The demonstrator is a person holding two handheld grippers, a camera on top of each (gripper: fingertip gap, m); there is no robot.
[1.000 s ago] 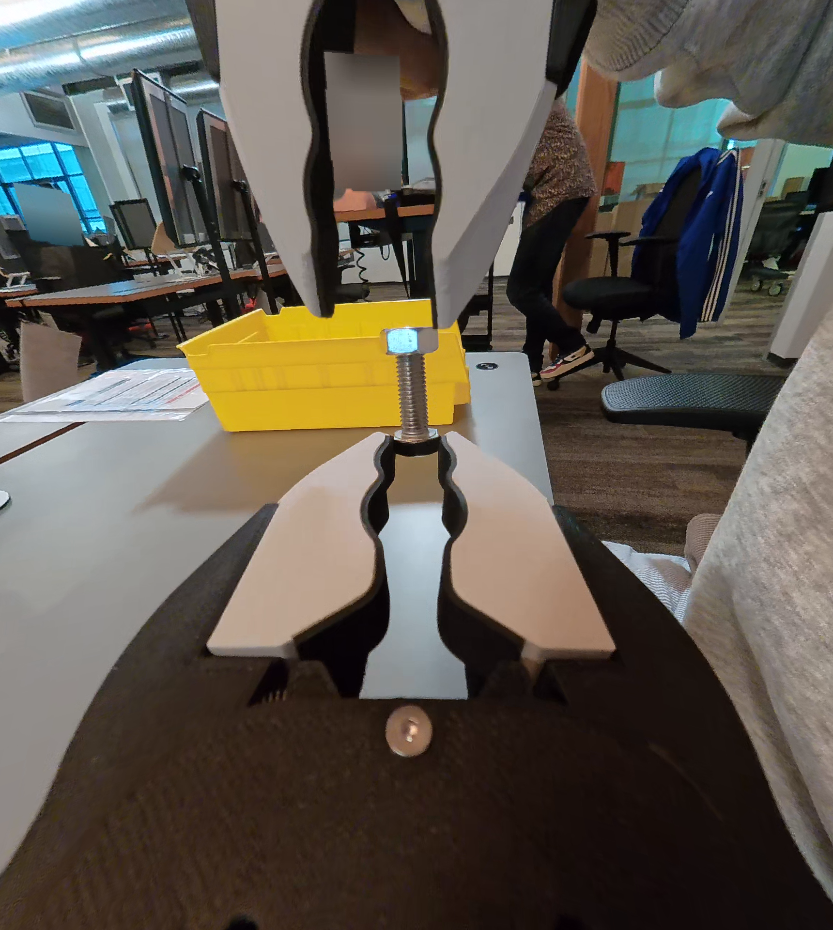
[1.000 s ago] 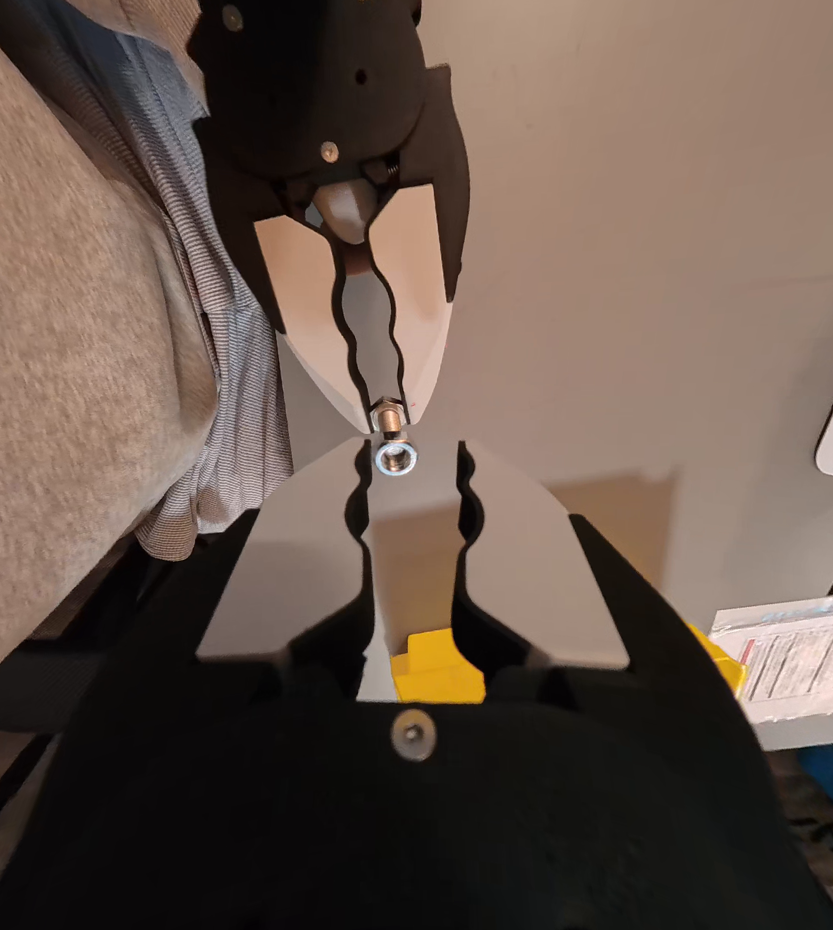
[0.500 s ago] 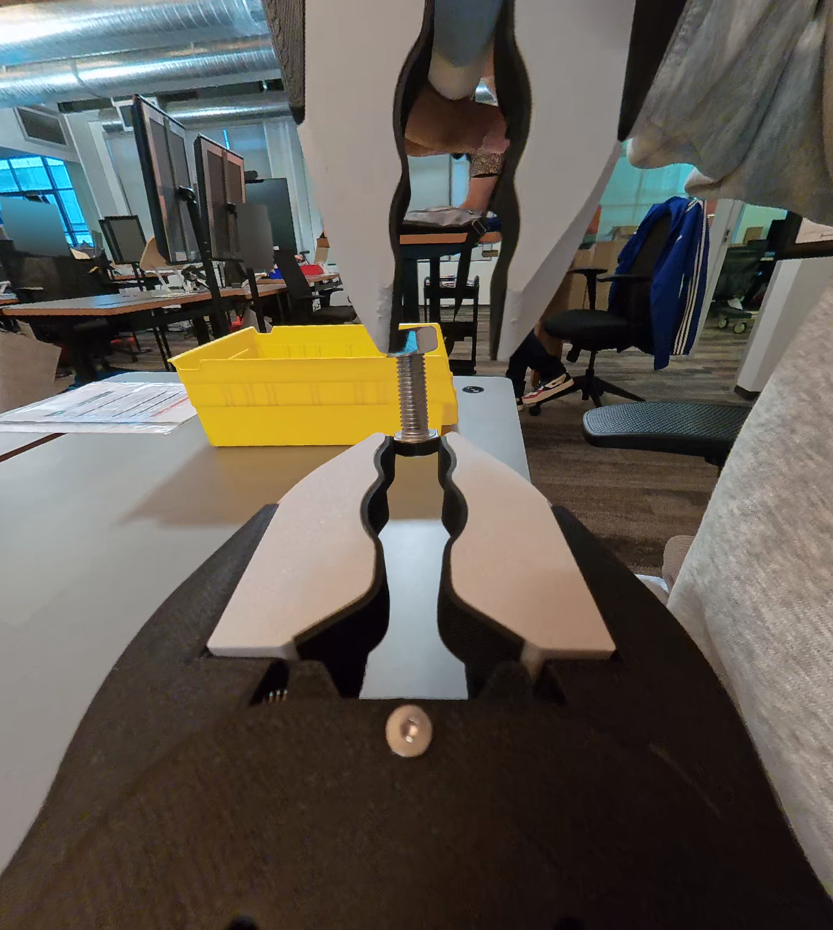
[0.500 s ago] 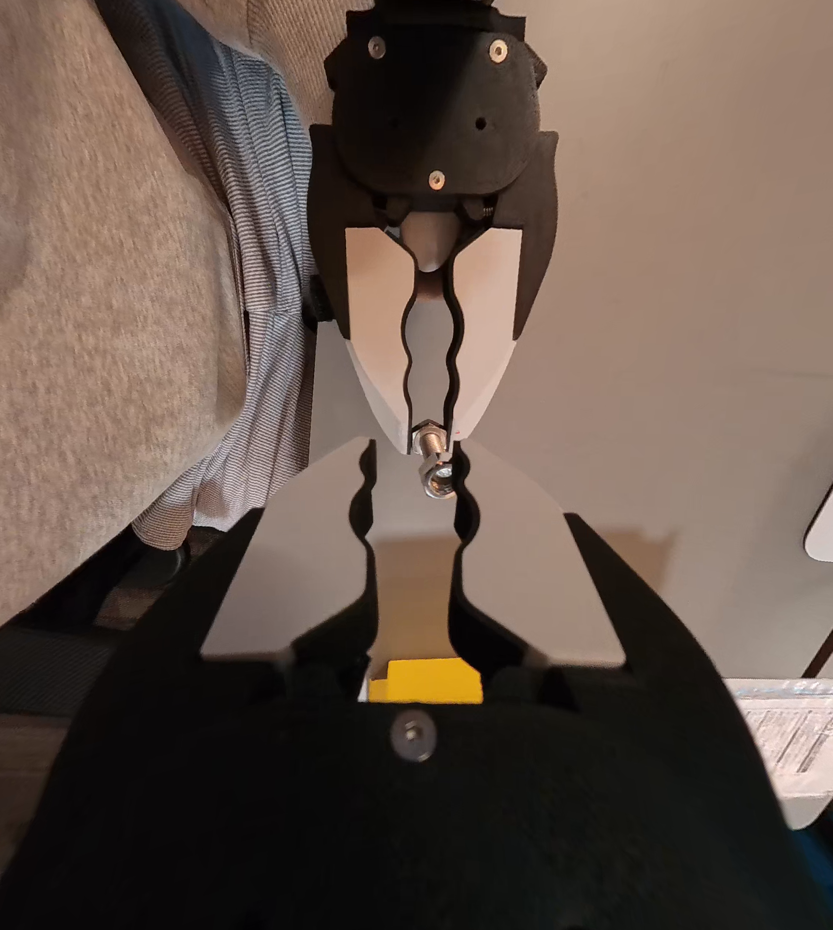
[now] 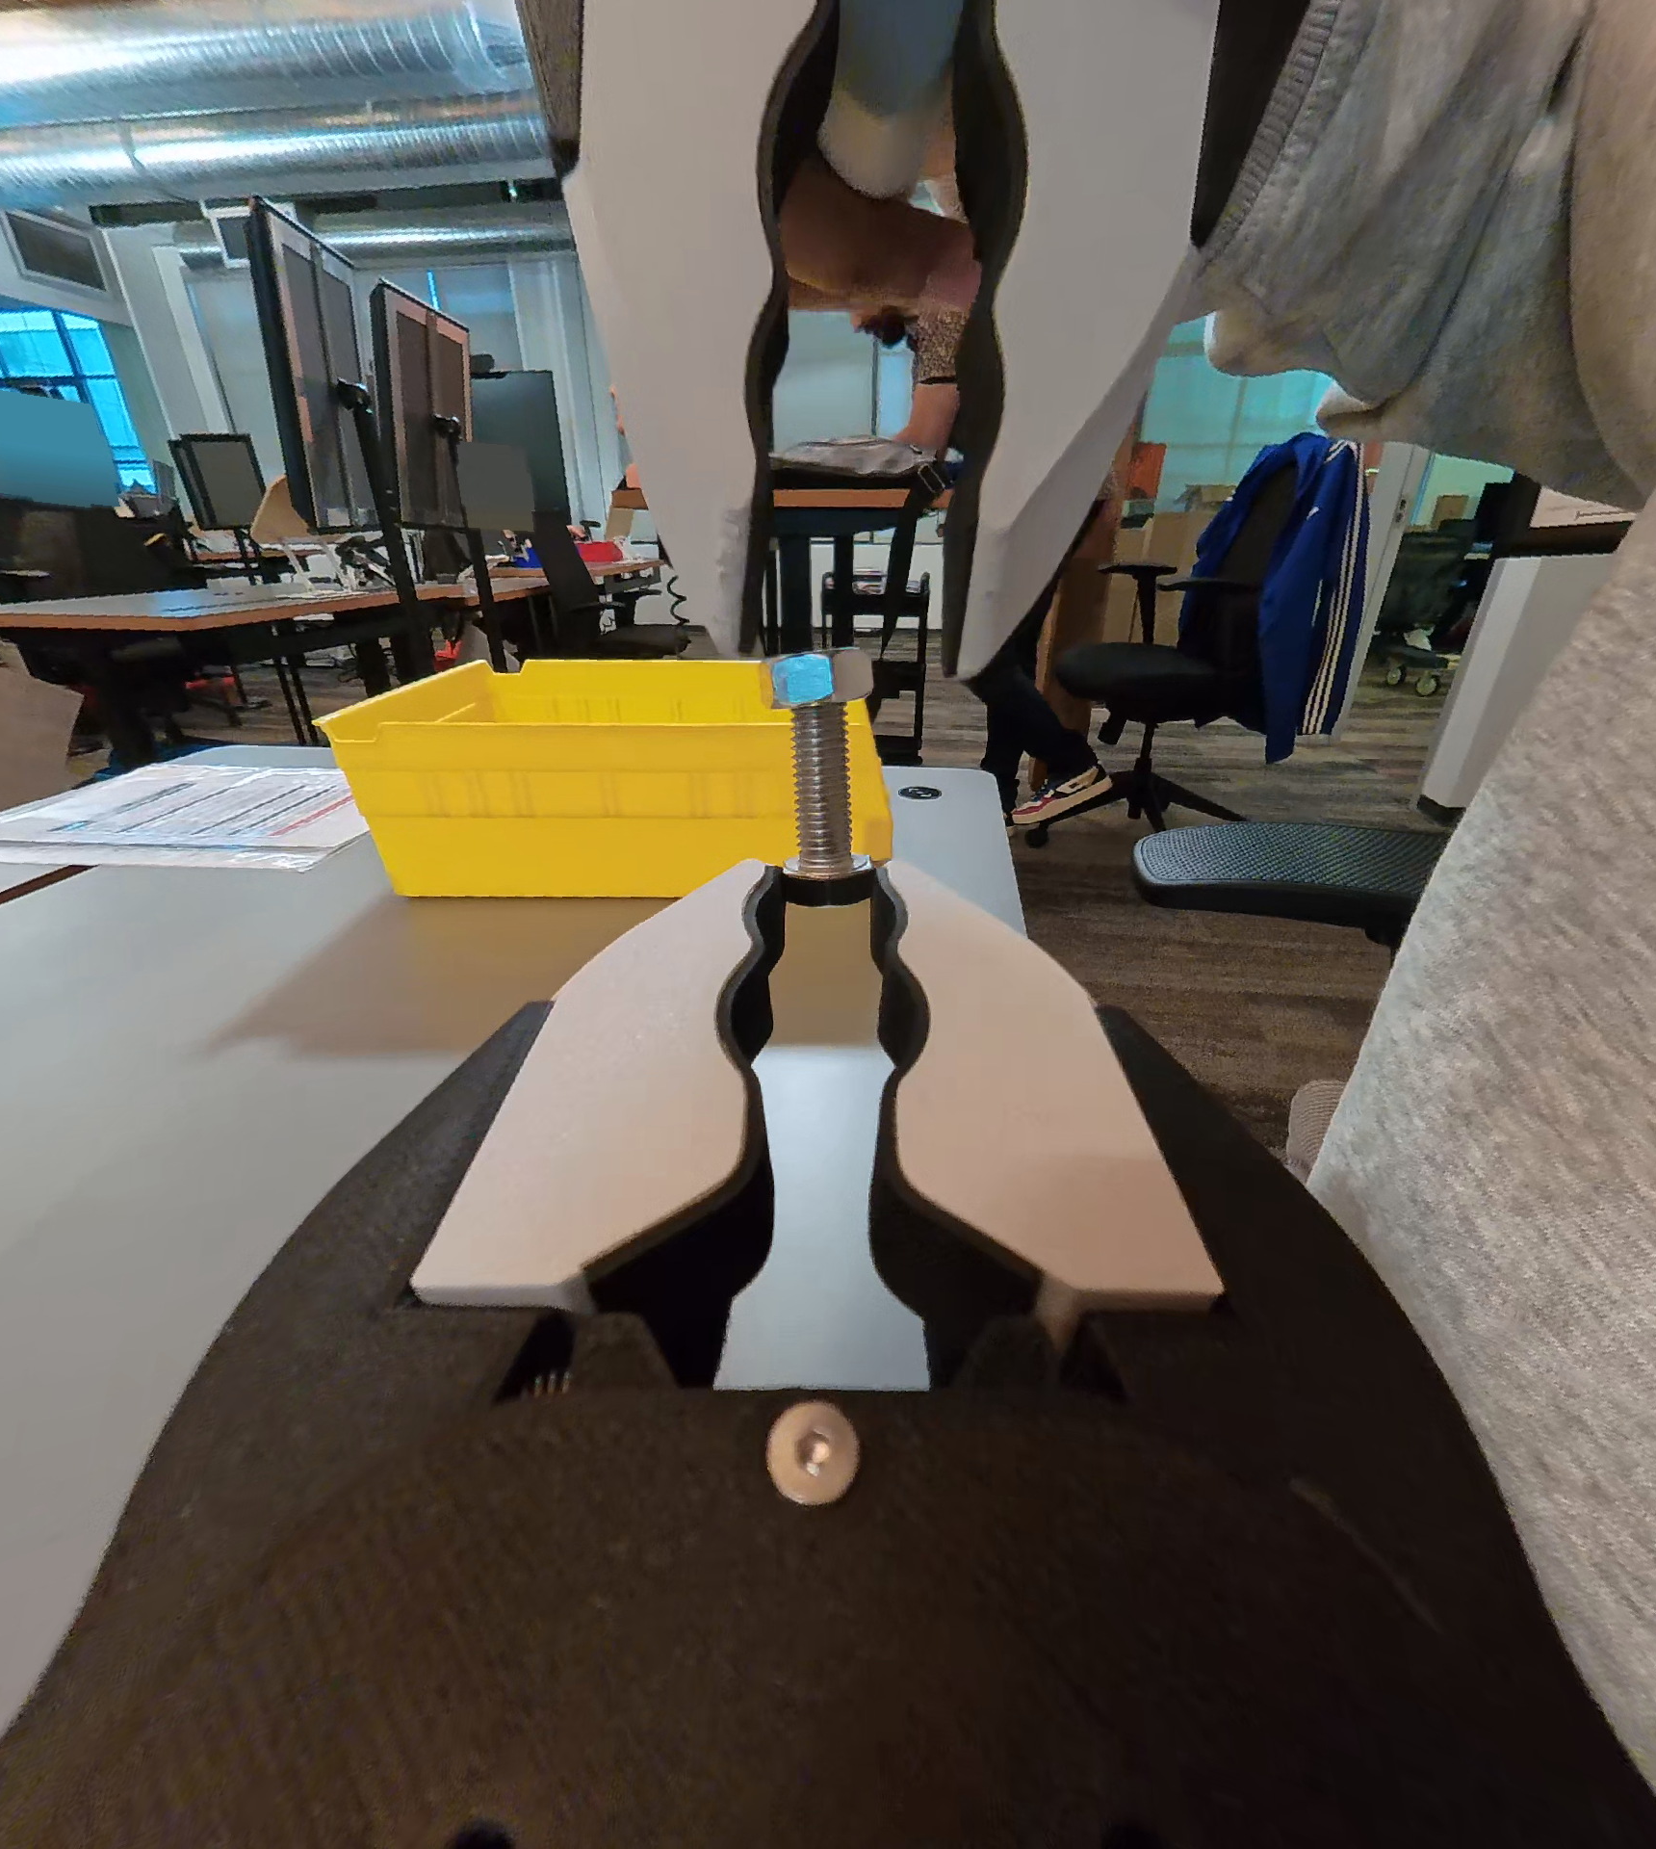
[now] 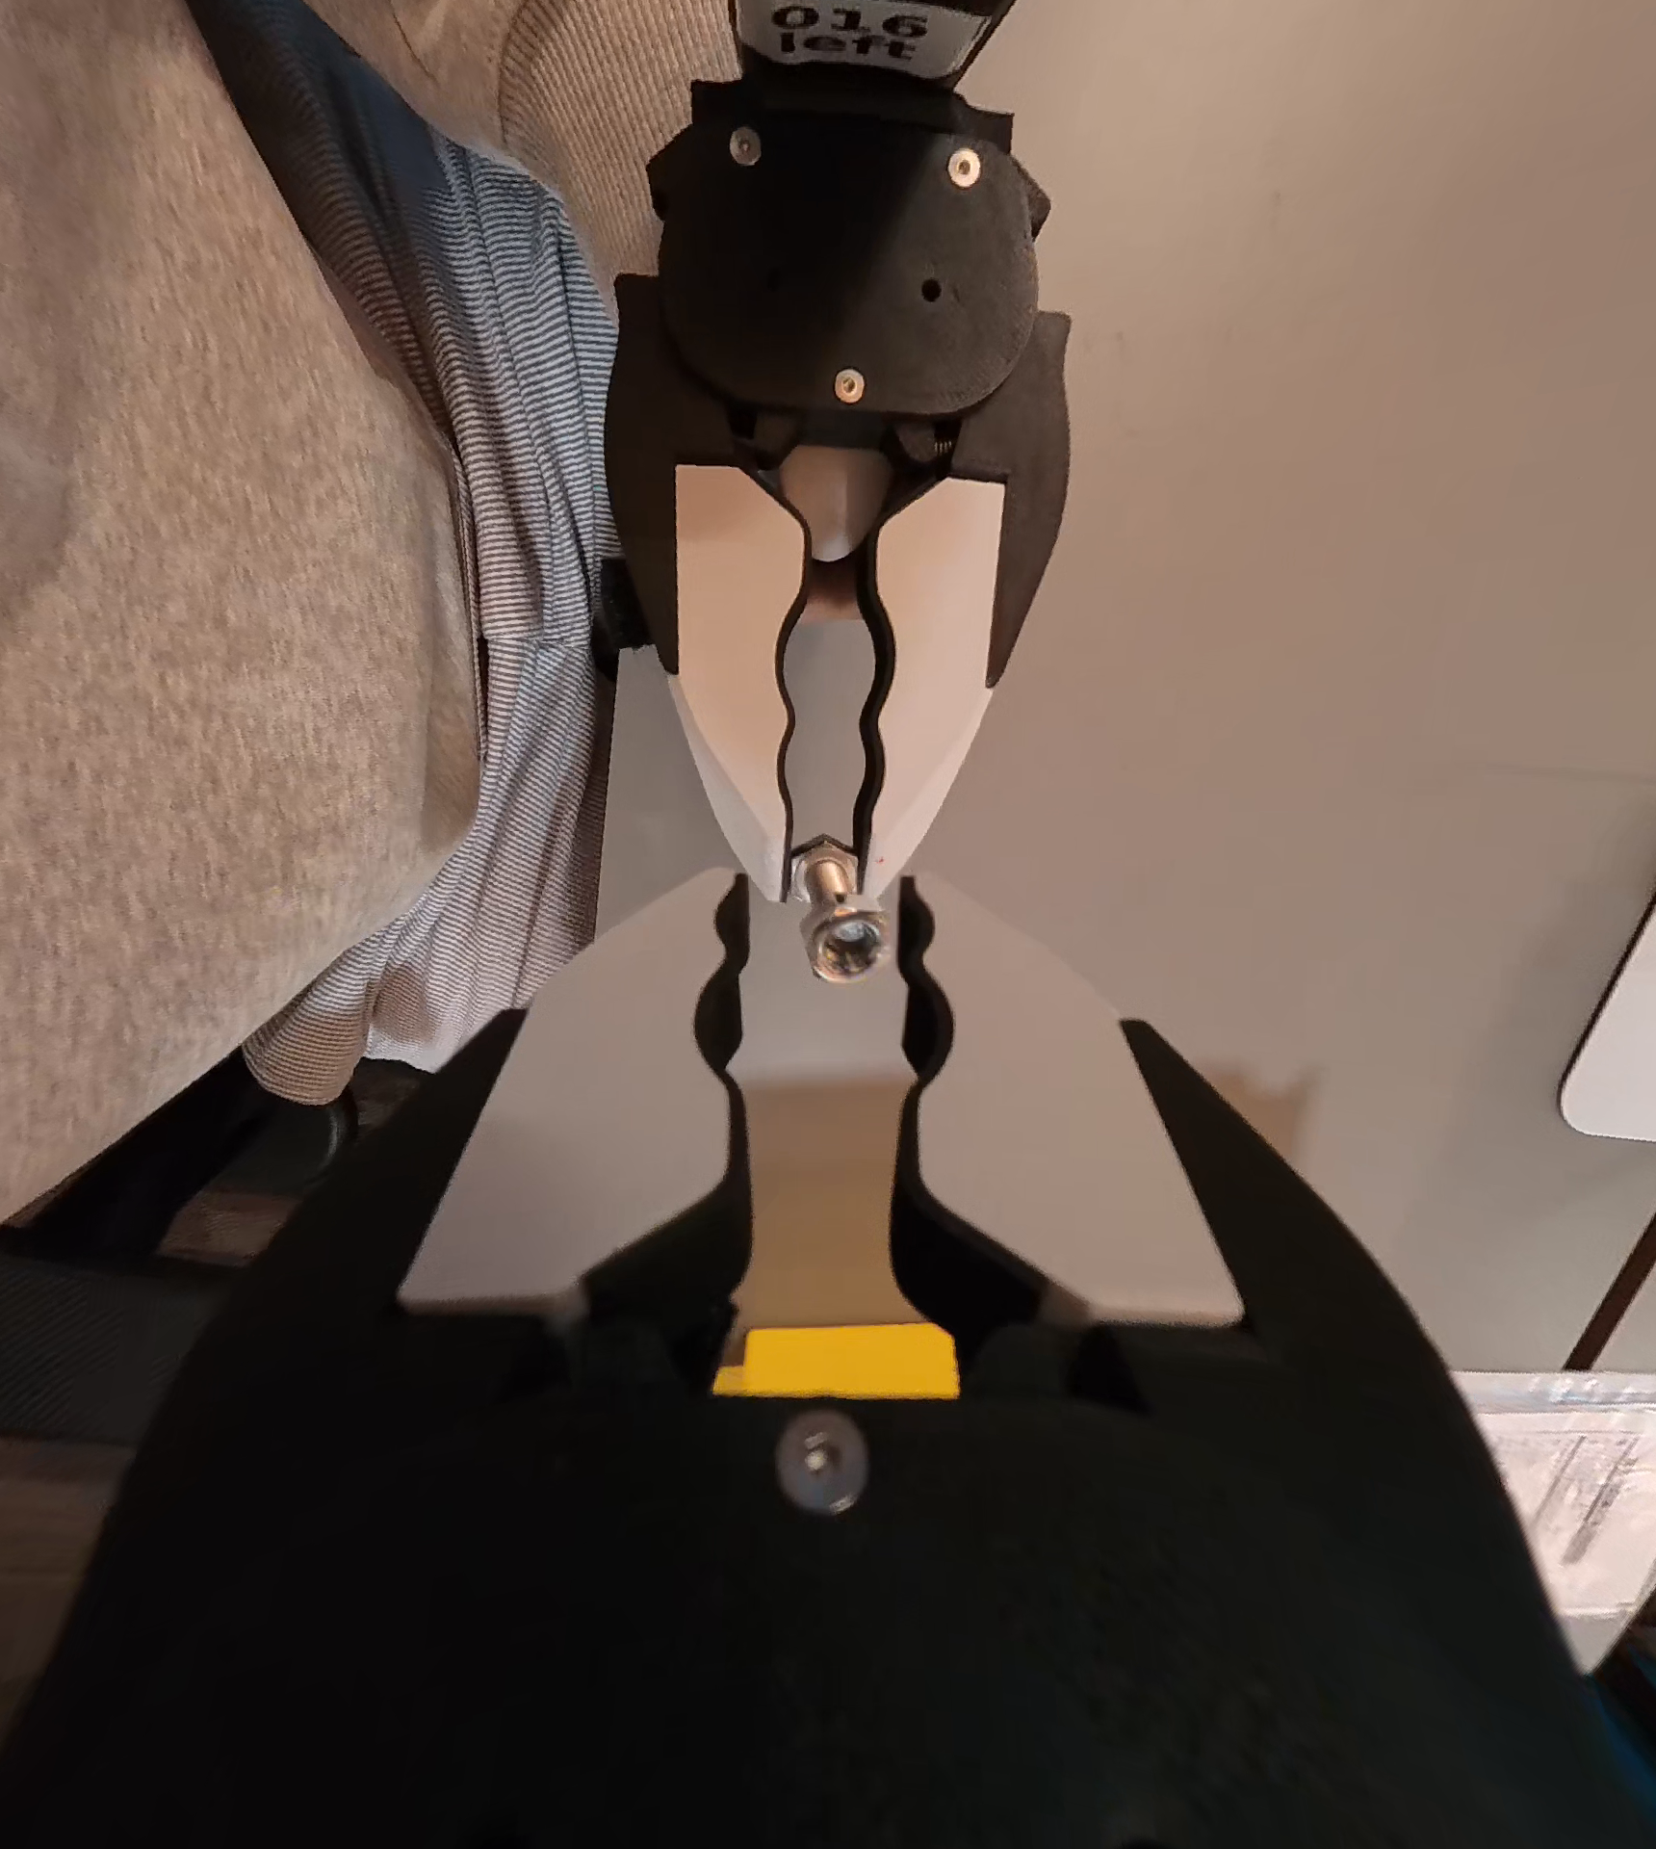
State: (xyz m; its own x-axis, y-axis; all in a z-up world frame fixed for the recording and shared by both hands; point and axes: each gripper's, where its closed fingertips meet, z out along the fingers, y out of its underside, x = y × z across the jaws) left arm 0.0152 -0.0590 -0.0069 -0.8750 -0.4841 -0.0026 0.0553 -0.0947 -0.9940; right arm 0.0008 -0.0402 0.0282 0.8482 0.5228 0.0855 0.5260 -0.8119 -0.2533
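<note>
the left gripper (image 5: 826, 885) is clenched on the head end of an upright bolt (image 5: 822, 790). a nut (image 5: 814, 680) sits on the bolt's top end. just above, the right gripper (image 5: 849, 650) hangs spread apart, not touching the nut. behind stands a yellow bin (image 5: 594, 810) on the grey table (image 5: 154, 1051).

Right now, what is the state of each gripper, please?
Left gripper: shut on the bolt, gripping its lower end; a nut sits on top.
Right gripper: open, holding nothing, fingertips either side of the nut.
</note>
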